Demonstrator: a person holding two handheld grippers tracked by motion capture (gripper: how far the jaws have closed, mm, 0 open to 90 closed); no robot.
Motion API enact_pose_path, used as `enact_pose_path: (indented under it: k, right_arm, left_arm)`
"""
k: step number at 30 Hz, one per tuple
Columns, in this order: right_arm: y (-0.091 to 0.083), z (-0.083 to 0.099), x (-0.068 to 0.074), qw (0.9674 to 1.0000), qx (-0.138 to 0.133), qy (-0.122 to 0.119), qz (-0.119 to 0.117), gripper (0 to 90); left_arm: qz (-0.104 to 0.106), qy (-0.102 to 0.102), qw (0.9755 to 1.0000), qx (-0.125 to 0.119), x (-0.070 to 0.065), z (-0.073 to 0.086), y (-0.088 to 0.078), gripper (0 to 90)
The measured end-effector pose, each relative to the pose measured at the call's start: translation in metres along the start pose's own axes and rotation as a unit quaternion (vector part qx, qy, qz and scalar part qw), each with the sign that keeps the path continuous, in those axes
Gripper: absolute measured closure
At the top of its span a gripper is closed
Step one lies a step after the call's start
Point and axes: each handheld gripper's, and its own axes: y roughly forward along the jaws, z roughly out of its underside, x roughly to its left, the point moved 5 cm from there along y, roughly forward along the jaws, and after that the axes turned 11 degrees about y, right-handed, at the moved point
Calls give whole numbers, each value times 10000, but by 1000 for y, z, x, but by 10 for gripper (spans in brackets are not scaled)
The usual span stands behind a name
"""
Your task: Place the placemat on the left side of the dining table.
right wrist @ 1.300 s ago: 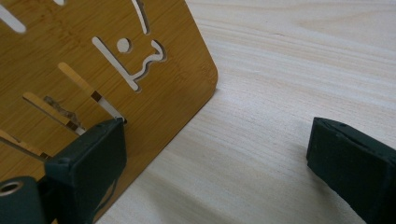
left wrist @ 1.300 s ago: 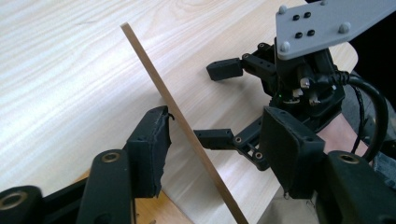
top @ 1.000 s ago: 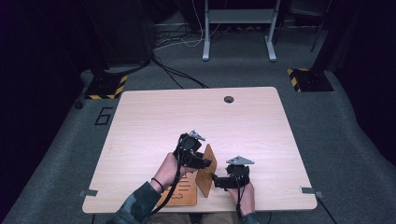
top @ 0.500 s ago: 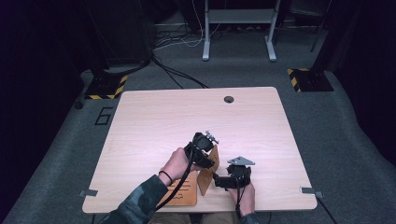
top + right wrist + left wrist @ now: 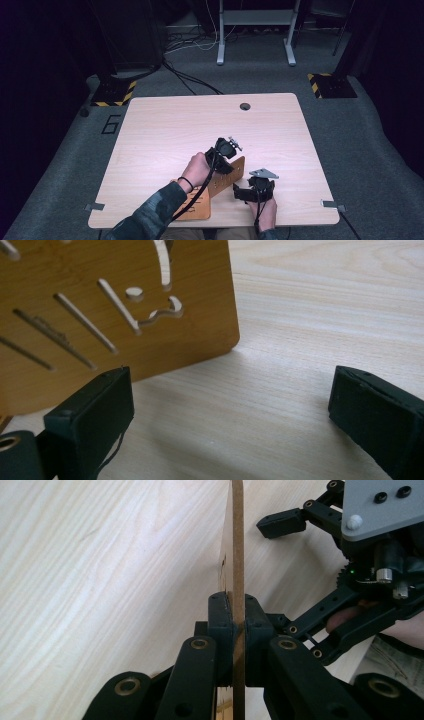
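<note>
Numeral "6" marked on floor [image 5: 111, 124] left of table [image 5: 165, 125].

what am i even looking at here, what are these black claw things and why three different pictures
A person sits at a light wooden table and holds a hand-operated gripper in each hand: a black tool with two jaws that open and shut like tongs.

The high view comes from a fixed camera above the table. The left gripper shows toward the left, the right gripper toward the right.

The other two pictures come from small cameras riding on the grippers, each looking along its own jaws.

On the table stand thin wooden panels with cut-out slots, joined like a small stand.

In the left gripper view, the left gripper's jaws have just been closing and now pinch the upright panel's edge; the other gripper shows at the upper right.

In the right gripper view, the right gripper is open and holds nothing, its jaws wide apart beside the panel.
</note>
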Motion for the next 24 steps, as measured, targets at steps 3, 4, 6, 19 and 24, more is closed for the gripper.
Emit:
enact_pose_path:
  k: [3,4,6,19,24]
  right_arm:
    - [0,0,-1,10000,-8,11,10,36]
    - [0,-1,-2,10000,-25,22,37,37]
    - [0,-1,-2,10000,-20,-5,47,37]
    - [5,-3,-5,9990,-28,-319,311,26]
    - [8,-2,-4,9971,5,-534,534,27]
  left_arm:
    - [-11,47,10000,-5,0,-3,0,861]
    - [13,51,10000,-16,1,-5,-1,861]
    - [3,38,10000,-39,1,-6,-2,862]
    - [-61,-115,9997,-202,20,-3,-21,861]
    - [-82,-299,9992,-246,33,3,-28,861]
